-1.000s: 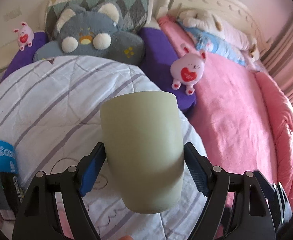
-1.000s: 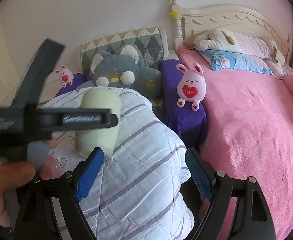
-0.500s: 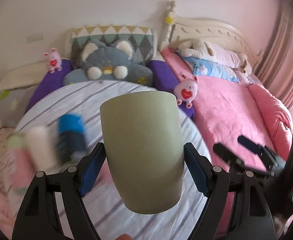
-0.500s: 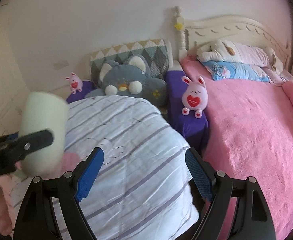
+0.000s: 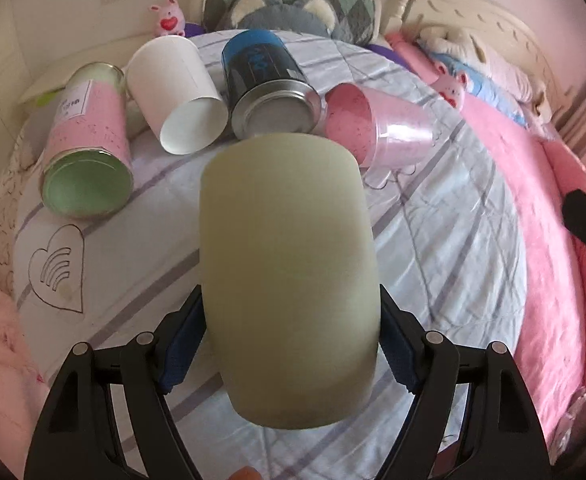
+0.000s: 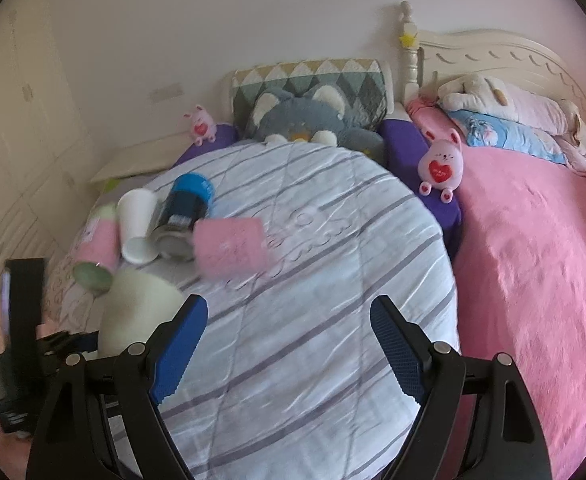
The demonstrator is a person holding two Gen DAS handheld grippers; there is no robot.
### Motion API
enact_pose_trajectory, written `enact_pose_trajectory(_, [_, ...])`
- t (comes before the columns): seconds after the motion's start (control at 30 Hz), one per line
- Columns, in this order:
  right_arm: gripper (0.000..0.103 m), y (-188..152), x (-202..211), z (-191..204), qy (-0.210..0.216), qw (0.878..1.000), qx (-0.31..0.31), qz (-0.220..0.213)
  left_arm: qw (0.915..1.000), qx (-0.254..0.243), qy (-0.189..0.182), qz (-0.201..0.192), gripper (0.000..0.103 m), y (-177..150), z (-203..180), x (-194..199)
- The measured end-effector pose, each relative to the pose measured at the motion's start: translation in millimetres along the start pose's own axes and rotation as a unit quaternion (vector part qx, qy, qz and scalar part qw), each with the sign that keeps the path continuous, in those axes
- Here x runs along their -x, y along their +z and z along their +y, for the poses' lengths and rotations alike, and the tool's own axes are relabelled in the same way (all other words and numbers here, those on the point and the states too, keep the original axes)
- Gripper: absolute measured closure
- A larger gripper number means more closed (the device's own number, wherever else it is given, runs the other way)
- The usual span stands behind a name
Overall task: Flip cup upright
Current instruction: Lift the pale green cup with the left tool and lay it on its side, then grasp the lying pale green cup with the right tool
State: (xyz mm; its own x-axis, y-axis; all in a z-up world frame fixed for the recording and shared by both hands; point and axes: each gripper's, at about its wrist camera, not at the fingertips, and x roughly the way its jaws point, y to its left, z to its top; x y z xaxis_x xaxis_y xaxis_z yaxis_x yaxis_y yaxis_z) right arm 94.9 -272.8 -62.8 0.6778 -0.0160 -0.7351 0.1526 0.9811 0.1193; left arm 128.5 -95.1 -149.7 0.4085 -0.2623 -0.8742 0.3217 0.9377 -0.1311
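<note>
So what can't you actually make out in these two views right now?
- Left wrist: the green cup's mouth; only its side and closed end show.
- Left wrist: blue can's label, too blurred.
- Right wrist: left tongs, cut off behind the right tongs.

No lettering reads clearly: ahead of the left jaws and to their left, the pink can (image 5: 89,136) bears a white label with blurred print, and straight ahead the blue can (image 5: 265,80) carries pale lettering too smeared to make out.
</note>
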Motion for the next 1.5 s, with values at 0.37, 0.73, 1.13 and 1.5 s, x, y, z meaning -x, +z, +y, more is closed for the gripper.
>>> enact_pose_trajectory(0.37, [0.019, -1, 28, 34, -0.003, 0.999, 0.027, -0.02, 0.9978, 0.02, -0.004, -0.062, 0.001, -9, 19, 63])
enact_pose_trajectory(0.73, [0.019, -3, 54, 70, 0.029, 0.997, 0.051, -0.044, 0.9766, 0.06, 0.085, -0.188, 0.0, -37, 57, 172])
enact_pose_trajectory(1.13, [0.019, -12, 55, 105, 0.049, 0.995, 0.081, -0.036, 0.9746, 0.085, 0.11, -0.175, 0.0, -51, 78, 171])
enact_pose_trajectory(1.5, [0.019, -10, 36, 117, 0.057, 0.995, 0.081, -0.011, 0.9737, 0.094, 0.125, -0.166, 0.0, -50, 90, 161])
